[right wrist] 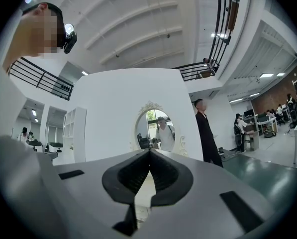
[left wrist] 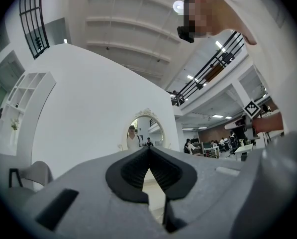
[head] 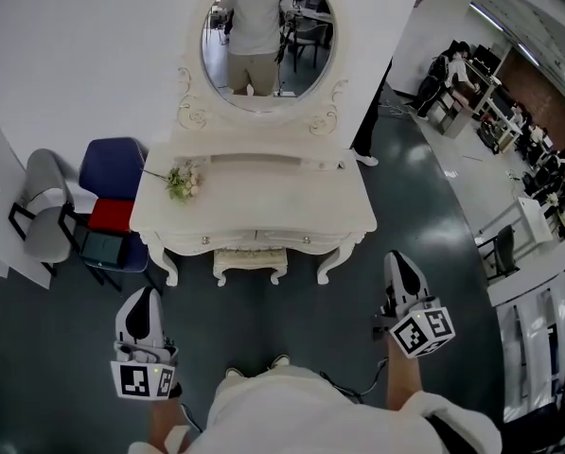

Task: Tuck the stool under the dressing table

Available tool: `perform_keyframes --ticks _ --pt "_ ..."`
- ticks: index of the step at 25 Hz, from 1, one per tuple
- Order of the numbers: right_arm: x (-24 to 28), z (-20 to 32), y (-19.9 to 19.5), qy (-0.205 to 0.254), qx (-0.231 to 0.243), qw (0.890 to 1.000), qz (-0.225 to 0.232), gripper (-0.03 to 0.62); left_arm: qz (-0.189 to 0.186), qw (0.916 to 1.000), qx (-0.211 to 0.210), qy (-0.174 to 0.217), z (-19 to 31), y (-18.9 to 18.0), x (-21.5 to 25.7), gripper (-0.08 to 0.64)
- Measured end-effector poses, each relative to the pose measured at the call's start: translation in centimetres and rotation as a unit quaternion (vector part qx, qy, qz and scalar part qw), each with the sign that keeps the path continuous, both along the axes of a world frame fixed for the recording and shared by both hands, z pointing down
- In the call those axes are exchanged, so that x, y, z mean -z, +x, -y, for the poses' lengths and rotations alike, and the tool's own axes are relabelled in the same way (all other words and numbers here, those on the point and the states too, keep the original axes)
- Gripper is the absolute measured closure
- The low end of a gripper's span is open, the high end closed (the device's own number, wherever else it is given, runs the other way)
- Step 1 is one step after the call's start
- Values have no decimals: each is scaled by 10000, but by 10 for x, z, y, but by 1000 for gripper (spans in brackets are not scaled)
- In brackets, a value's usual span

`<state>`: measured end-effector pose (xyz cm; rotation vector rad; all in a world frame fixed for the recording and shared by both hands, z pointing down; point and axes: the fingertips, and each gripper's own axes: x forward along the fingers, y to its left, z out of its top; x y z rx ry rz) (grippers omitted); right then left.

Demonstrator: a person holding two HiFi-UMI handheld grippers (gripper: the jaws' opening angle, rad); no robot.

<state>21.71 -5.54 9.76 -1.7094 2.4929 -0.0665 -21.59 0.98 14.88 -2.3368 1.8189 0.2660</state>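
A cream dressing table (head: 254, 220) with an oval mirror (head: 268, 36) stands against the white wall. The cream stool (head: 250, 259) sits under its front edge, between the legs, with only its front rim and legs showing. My left gripper (head: 145, 303) hovers at the lower left, short of the table, jaws shut on nothing. My right gripper (head: 398, 263) hovers at the lower right, beside the table's right front leg, also shut and empty. In the left gripper view the jaws (left wrist: 148, 149) meet below the mirror (left wrist: 144, 132). The right gripper view shows the jaws (right wrist: 149, 153) closed below the mirror (right wrist: 157, 133).
A grey chair (head: 44, 206) and a blue chair (head: 112, 173) with a red cushion stand left of the table. A small flower bunch (head: 182, 182) lies on the tabletop. A person in black (right wrist: 206, 131) stands right of the wall. Desks with several people (head: 471, 83) fill the far right.
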Motion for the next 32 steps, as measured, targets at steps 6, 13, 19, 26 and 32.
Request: perform_keyframes --ticks 6,13,19,26,32 --pt "-5 -8 -2 36 -11 10000 -74 592 73 10000 -50 -18 -6 5 -6 543" --pt "-15 -22 -8 137 -29 9999 -77 592 133 9999 -108 20 -11 8 -7 543" --pt "-16 -23 -16 238 -27 9993 -279 592 167 9998 -126 45 -11 7 -4 544" --pt "-15 -19 -22 286 -3 9992 -287 592 177 9996 -216 37 -4 11 0 543" --pt "-12 -17 -26 329 11 9990 -306 592 199 9994 -266 46 0 12 2 543"
